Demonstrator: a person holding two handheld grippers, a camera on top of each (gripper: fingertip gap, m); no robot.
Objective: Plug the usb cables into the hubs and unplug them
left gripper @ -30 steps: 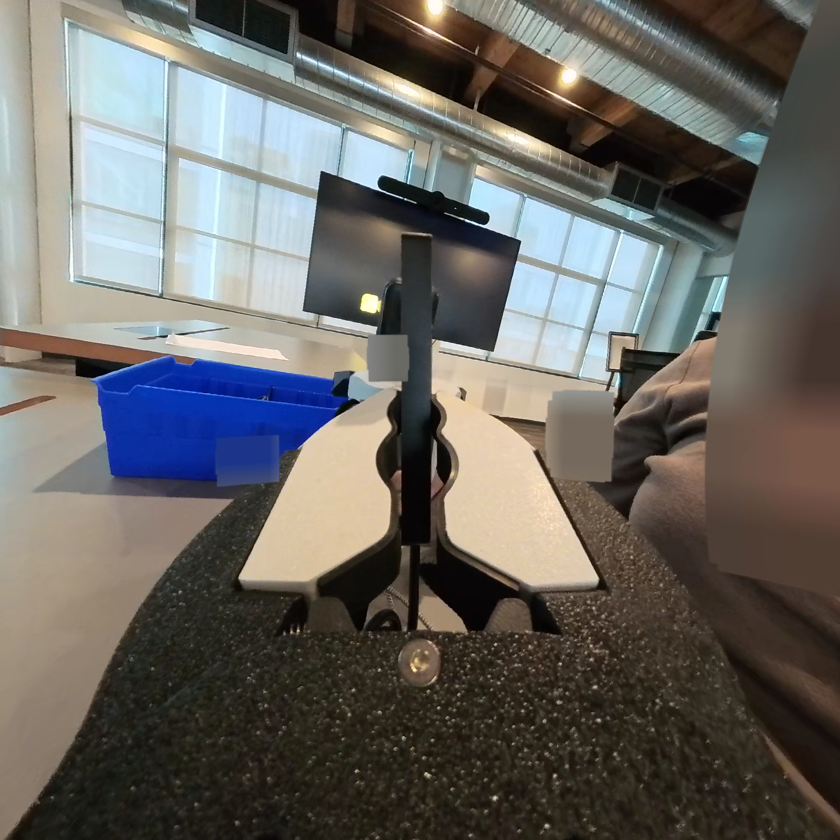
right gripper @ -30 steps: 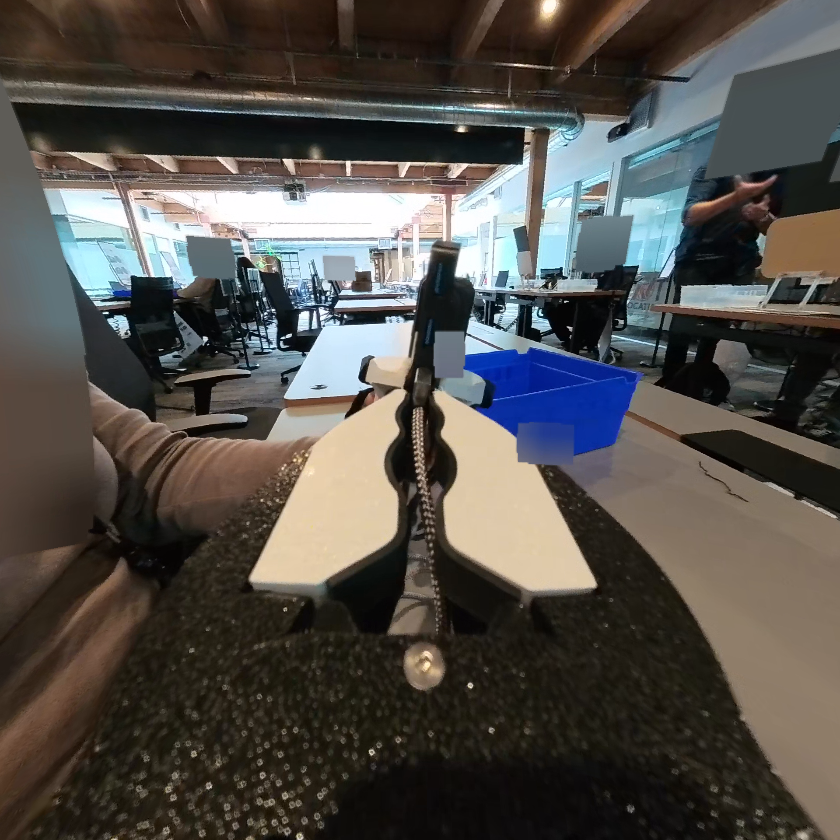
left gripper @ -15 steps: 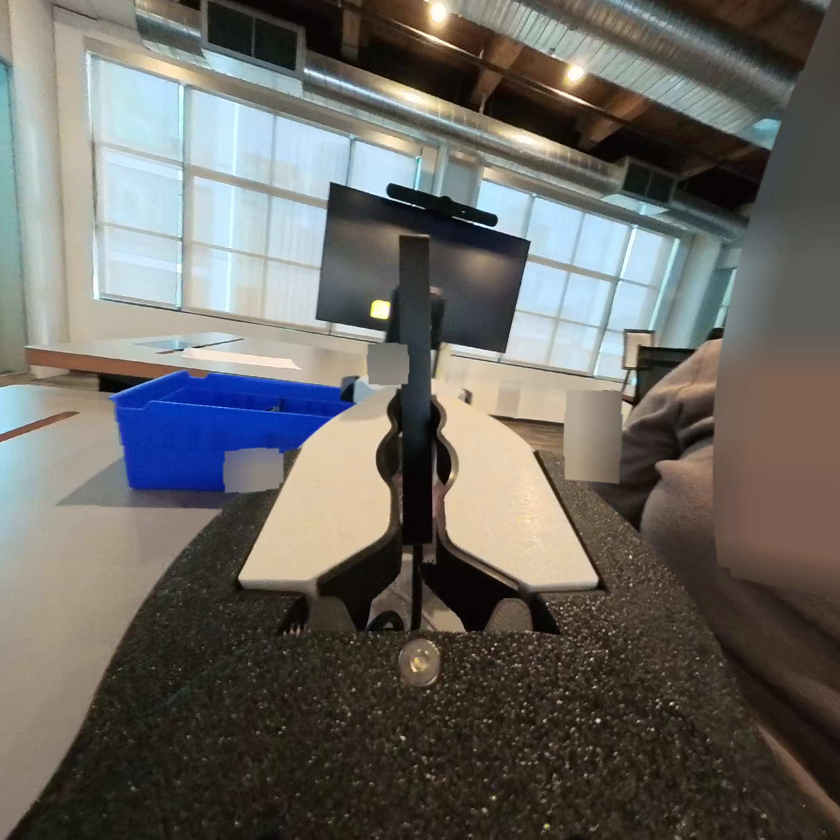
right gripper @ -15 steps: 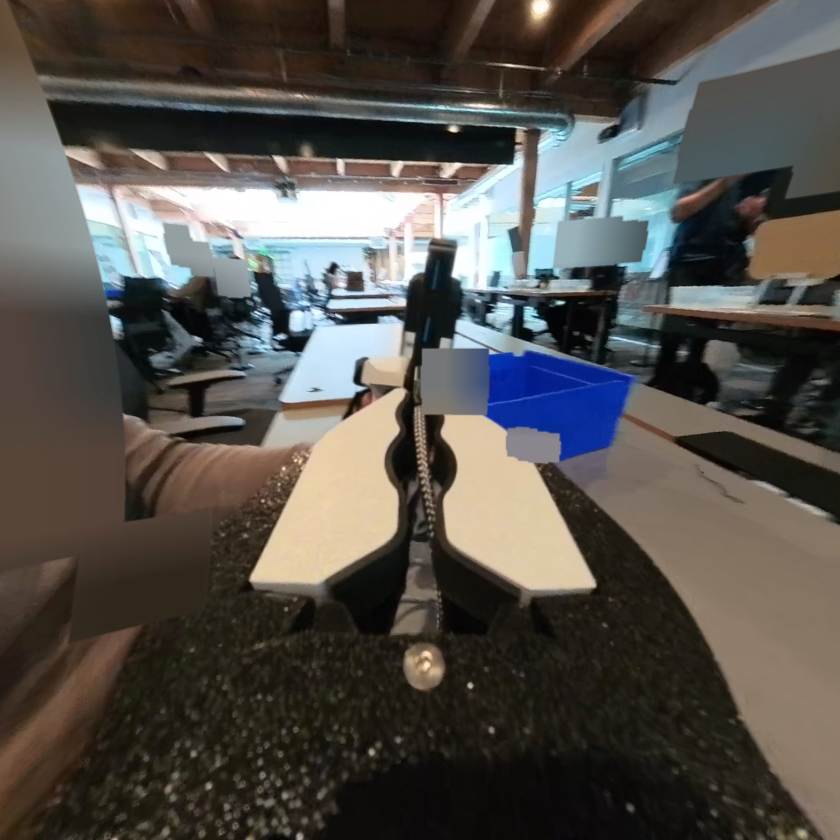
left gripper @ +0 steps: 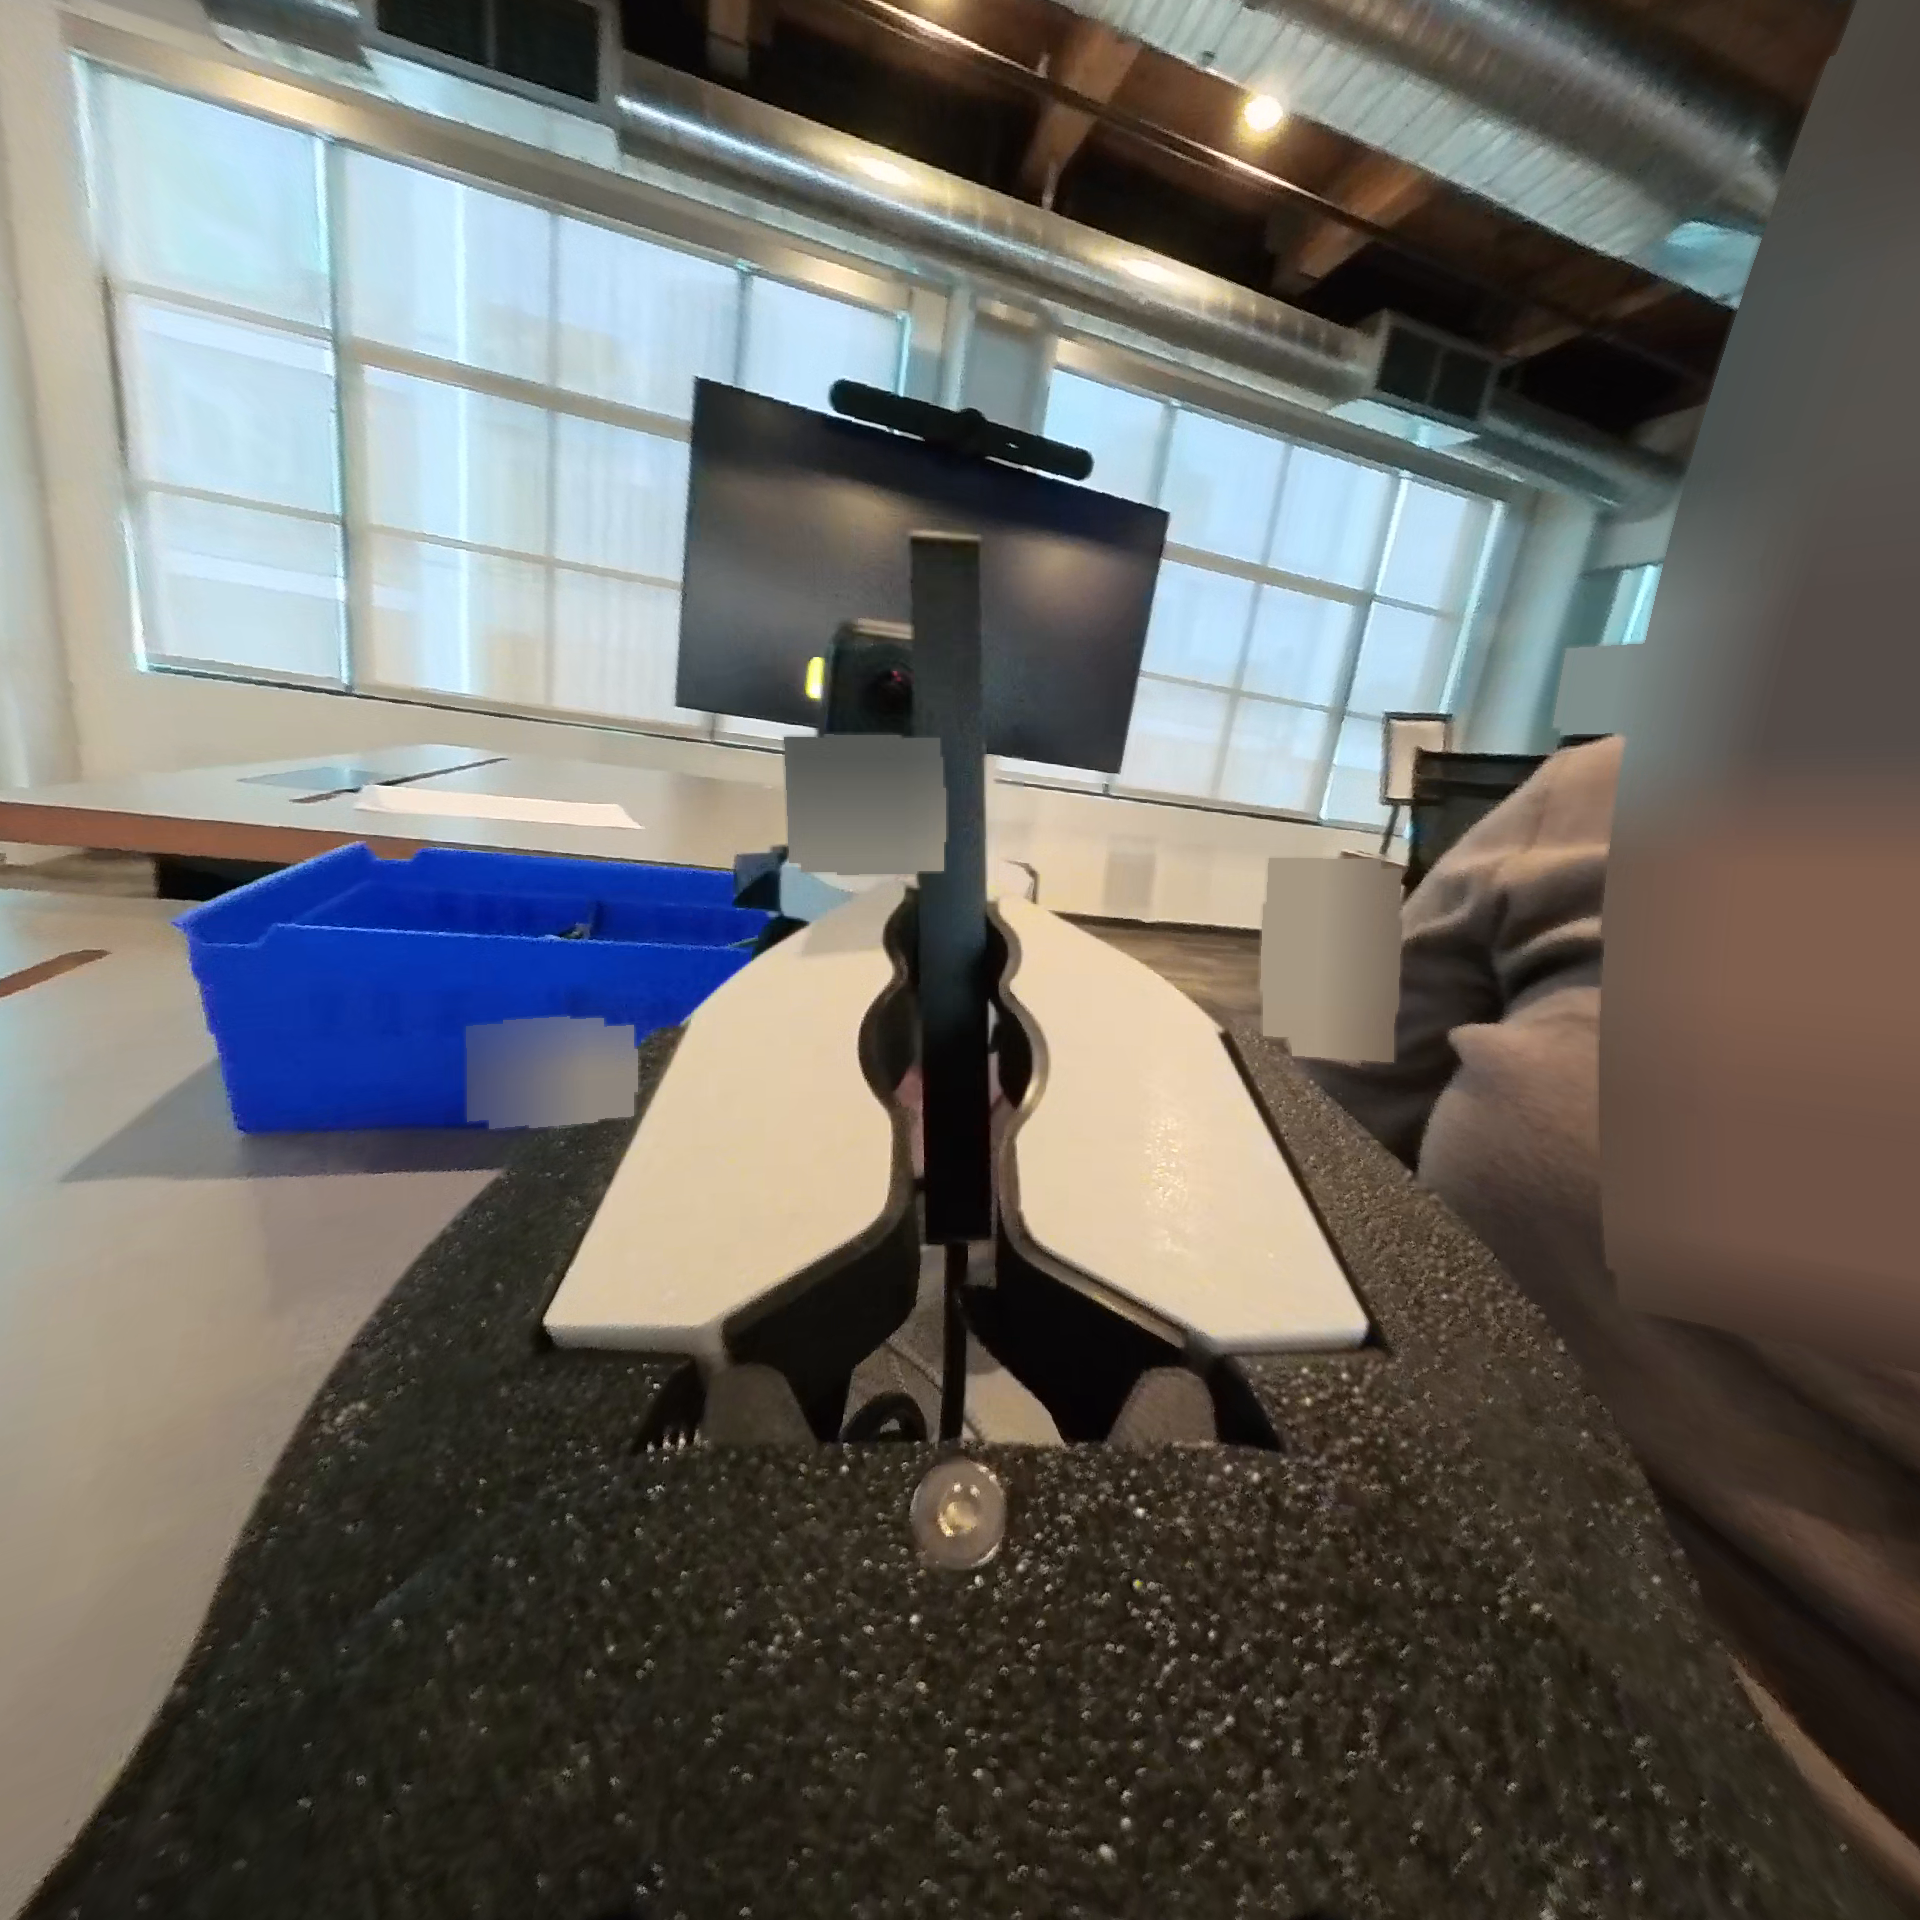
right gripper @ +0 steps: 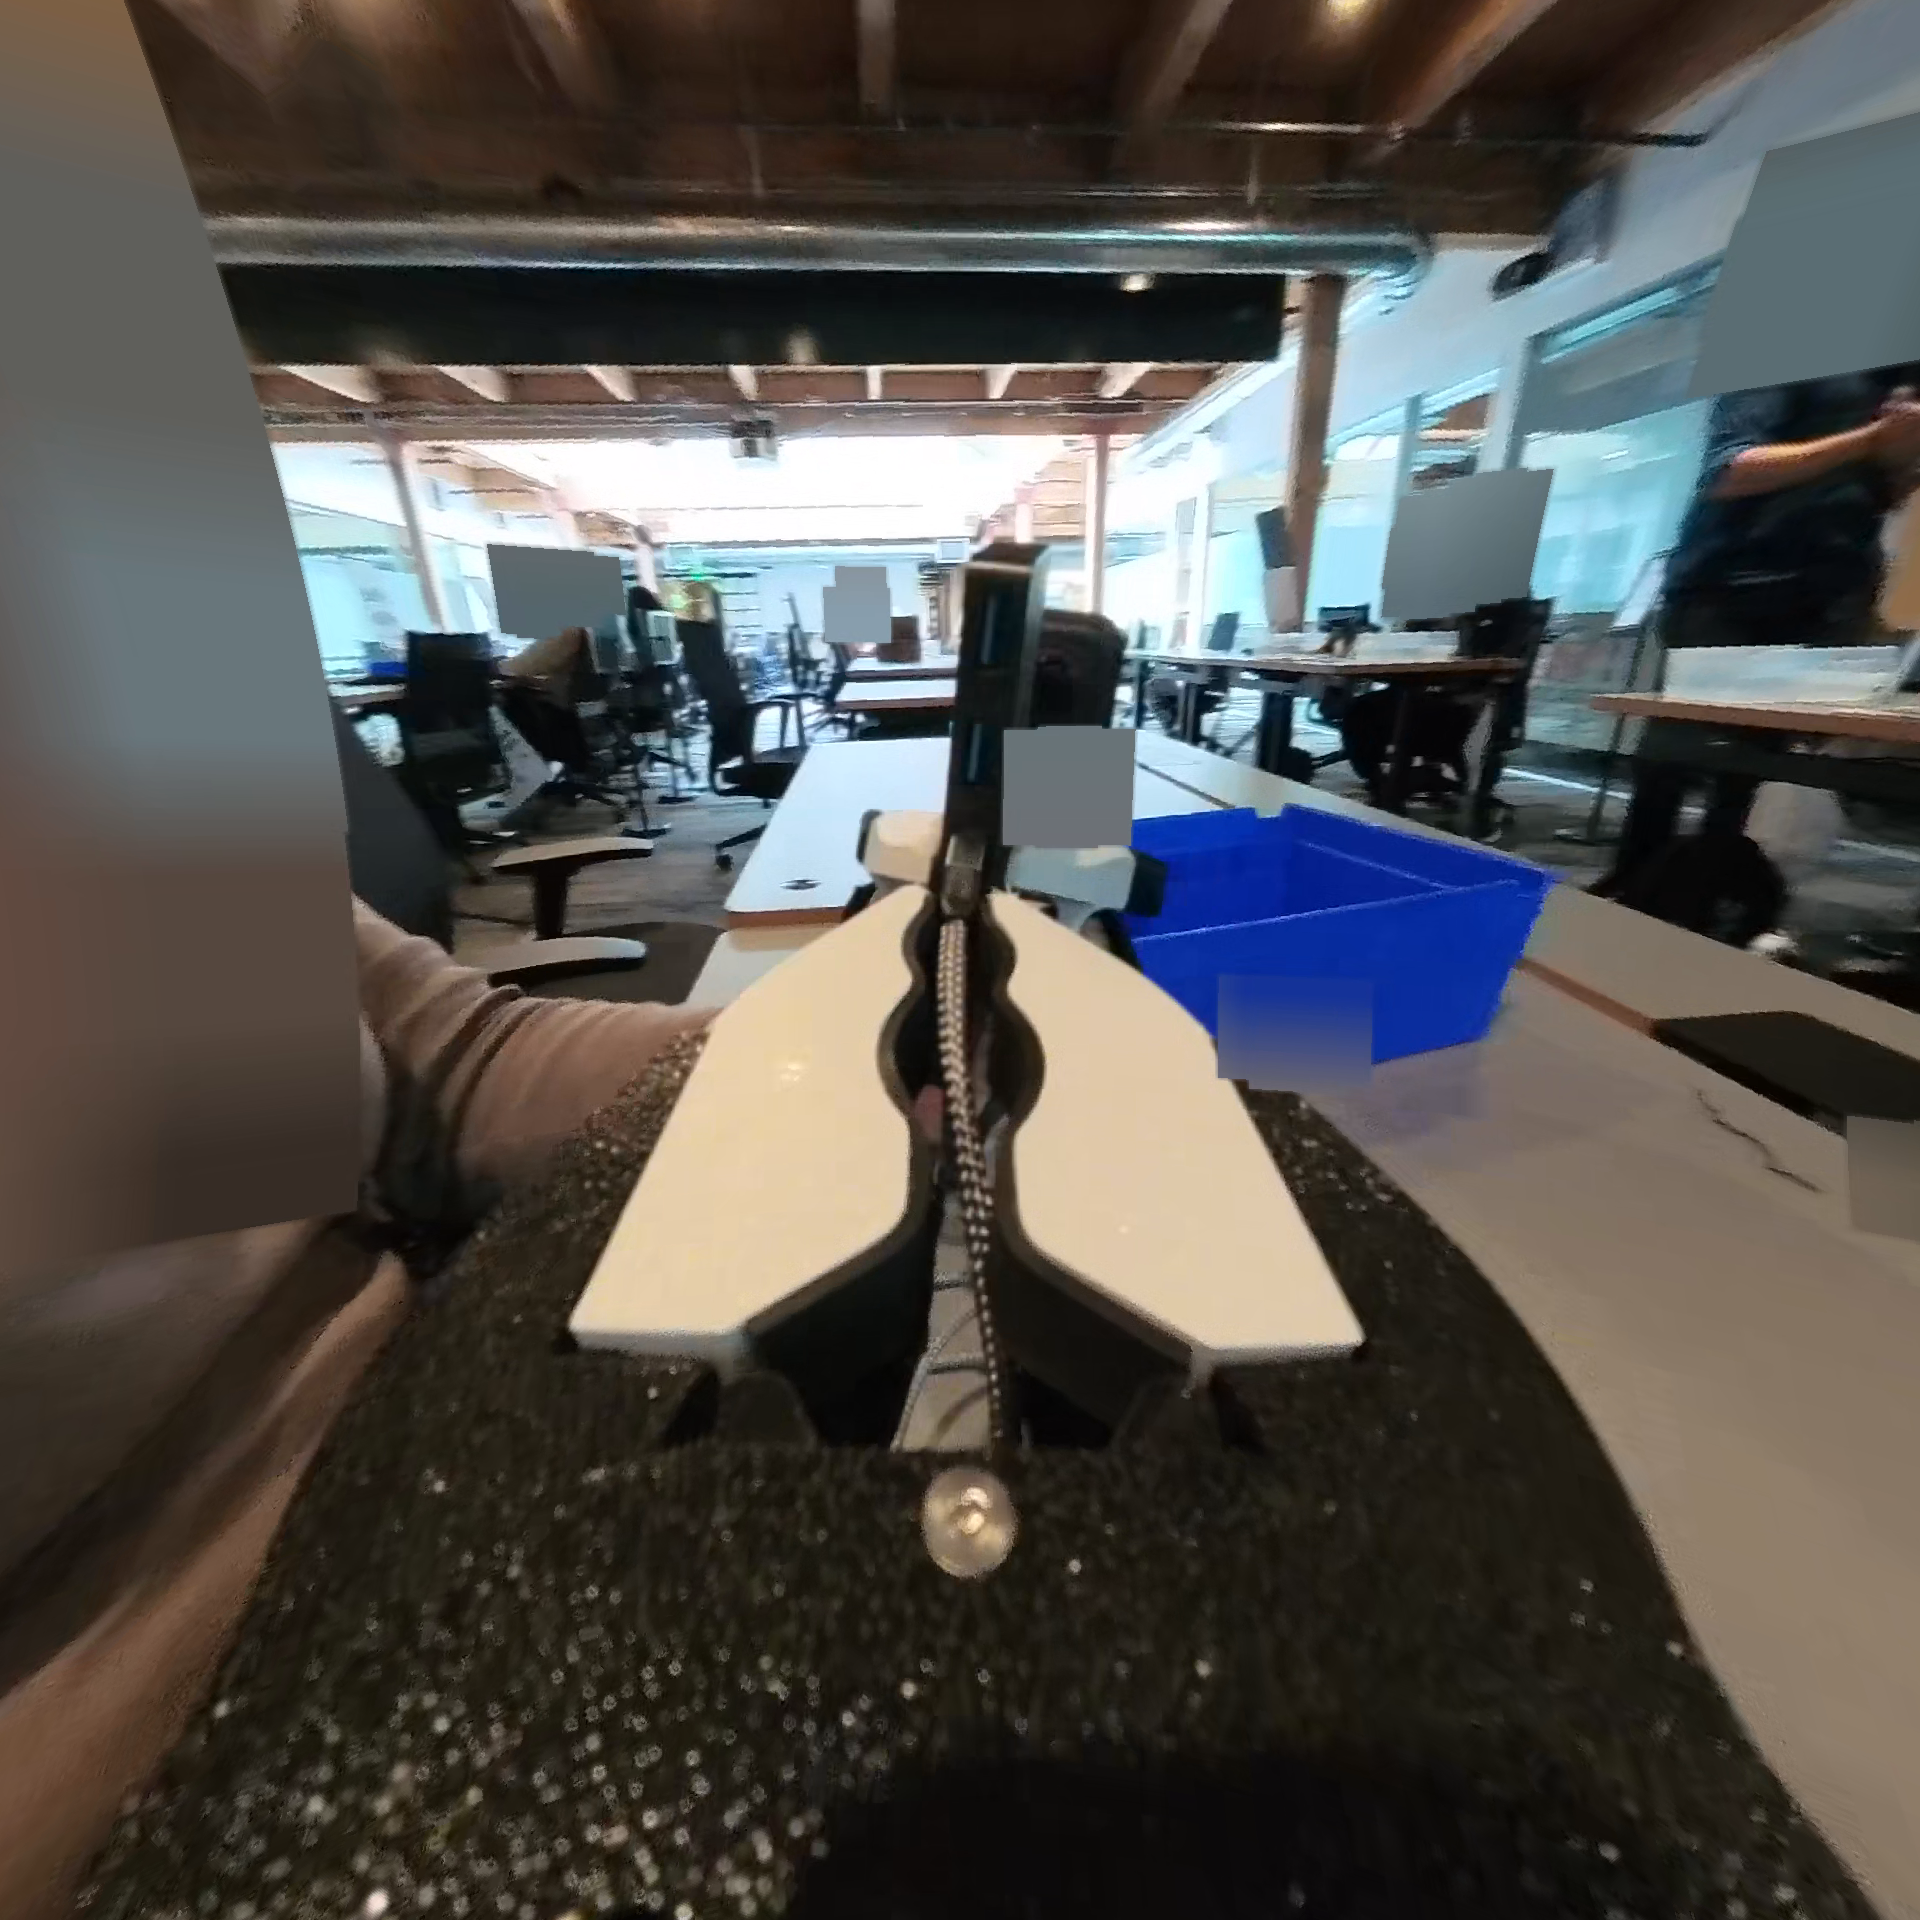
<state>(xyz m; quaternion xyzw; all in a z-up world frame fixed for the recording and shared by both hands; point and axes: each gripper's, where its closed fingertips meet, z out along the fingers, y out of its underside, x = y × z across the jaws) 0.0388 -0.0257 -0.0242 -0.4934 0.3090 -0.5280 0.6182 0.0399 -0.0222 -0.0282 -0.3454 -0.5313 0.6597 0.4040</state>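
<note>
My left gripper [left gripper: 948, 904] is shut on a slim black USB hub [left gripper: 951, 831], held upright and seen edge-on between the white fingers [left gripper: 769, 1122]. My right gripper [right gripper: 961, 904] is shut on a braided USB cable [right gripper: 961, 1039] that runs up between its fingers [right gripper: 1132, 1132]. The two grippers face each other. In the right wrist view the hub [right gripper: 992, 675] stands just past my fingertips, port side towards me, and the cable's plug [right gripper: 966, 862] meets its lower end. I cannot tell how deep the plug sits.
A blue bin [left gripper: 468, 997] stands on the grey table [left gripper: 156, 1299]; it also shows in the right wrist view [right gripper: 1351, 935]. A person's grey sleeve [left gripper: 1507, 935] is close on the right. A flat black object [right gripper: 1787, 1049] lies on the table's right side. Only a small space, under 4 cm, lies between the two pairs of fingers.
Both grippers stay shut on the hub and the cable. The left wrist view has swung slightly left, so the bin sits further right in it. Hub and plug stay together.
</note>
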